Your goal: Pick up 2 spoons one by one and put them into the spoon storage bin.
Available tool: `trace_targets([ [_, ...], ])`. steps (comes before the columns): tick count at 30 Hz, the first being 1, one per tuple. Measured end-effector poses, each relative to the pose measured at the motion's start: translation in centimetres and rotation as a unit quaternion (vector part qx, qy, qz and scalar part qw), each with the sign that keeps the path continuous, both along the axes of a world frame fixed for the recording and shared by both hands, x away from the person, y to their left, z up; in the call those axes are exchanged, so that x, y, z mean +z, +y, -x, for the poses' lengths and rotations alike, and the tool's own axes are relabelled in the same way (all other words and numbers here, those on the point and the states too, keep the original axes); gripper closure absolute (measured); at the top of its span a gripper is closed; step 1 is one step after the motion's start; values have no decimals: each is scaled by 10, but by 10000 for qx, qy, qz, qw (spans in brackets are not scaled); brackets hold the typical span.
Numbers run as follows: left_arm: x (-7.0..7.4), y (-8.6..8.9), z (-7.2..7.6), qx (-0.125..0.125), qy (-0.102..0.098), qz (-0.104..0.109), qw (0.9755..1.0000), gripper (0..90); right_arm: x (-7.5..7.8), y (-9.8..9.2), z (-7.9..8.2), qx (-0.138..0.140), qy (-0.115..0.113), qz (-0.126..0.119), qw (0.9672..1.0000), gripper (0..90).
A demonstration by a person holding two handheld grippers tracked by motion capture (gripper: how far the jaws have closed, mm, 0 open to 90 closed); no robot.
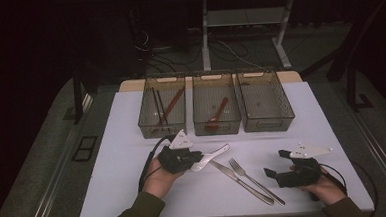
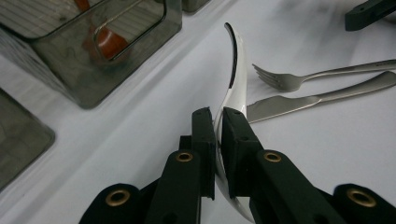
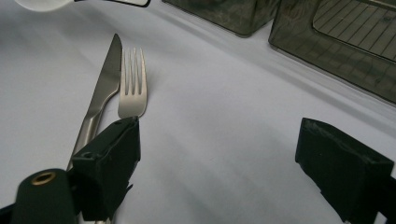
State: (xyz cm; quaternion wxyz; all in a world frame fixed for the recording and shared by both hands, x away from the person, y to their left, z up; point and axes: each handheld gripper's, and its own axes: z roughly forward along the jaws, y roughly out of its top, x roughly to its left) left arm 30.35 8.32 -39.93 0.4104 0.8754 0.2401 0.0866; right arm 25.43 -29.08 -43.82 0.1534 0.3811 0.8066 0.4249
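I note three smoky clear bins along the far side of the white table (image 1: pixel 135 191). Taking the middle bin (image 1: pixel 217 128) as my landmark: it holds a red-brown spoon (image 1: pixel 217 114); the bin to its left (image 1: pixel 163 130) holds dark chopsticks and a reddish utensil; the bin to its right (image 1: pixel 267 122) looks empty as far as I can tell. On the near side of the middle bin, a steel knife (image 1: pixel 240 182) and fork (image 1: pixel 255 180) lie side by side on the cloth, just beside each other, handles pointing toward me and to the right.

White spoon (image 1: pixel 211 156): it sits just in front of the middle bin, lifted off the table. My left gripper (image 1: pixel 194 161) has its jaws pressed together on the spoon near its bowl end, with the handle sticking out past the jaws toward the bin. My right gripper (image 1: pixel 279 165) stands spread wide with nothing between the jaws, well to the right of the fork and knife.

The left gripper view shows the white spoon (image 2: pixel 233 84) edge-on and curved, pinched between the pads (image 2: pixel 205 135), a detail the high view blurs. The right gripper view shows the fork (image 3: pixel 132 88) tines beside the knife (image 3: pixel 105 79) blade, close to one jaw.
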Motion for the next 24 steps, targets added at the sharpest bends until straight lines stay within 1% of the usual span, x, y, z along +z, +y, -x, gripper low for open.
trace_targets([
  [4, 6, -3, -5, -18, -30, 132, 9999, 836, 0, 0, 0, -9, -4, 15, 10000, 142],
  [6, 9, -6, -8, -39, -71, 148, 9999, 837, 0, 0, 0, -23, -2, -1, 10000, 142],
  [9, 15, -11, -14, -44, -194, 136, 9997, 837, 0, 0, -1, -34, 5, -3, 10000, 142],
  [13, 21, -18, -22, -32, -283, 212, 9994, 837, 0, -1, -1, -31, 1, -6, 10000, 142],
  [14, 23, -19, -25, -43, -319, 177, 9993, 837, 0, -1, -1, -29, -4, -4, 10000, 142],
  [17, 28, -24, -34, -39, -392, 165, 9991, 837, 0, -2, -2, -28, -13, 5, 10000, 142],
  [19, 31, -27, -41, -23, -413, 172, 9990, 837, 0, -2, 0, -57, 30, -50, 10000, 142],
  [21, 35, -30, -49, 8, -457, 127, 9989, 837, 1, -2, 0, -45, 4, -56, 10000, 142],
  [22, 38, -31, -53, -16, -483, 69, 9988, 838, 1, -2, 0, -57, 51, -79, 9999, 142],
  [23, 40, -32, -57, -16, -510, 54, 9987, 838, 1, -3, 0, -43, -6, -71, 10000, 142],
  [24, 42, -34, -60, 14, -526, 35, 9986, 838, 1, -3, -1, -36, -14, -76, 10000, 142],
])
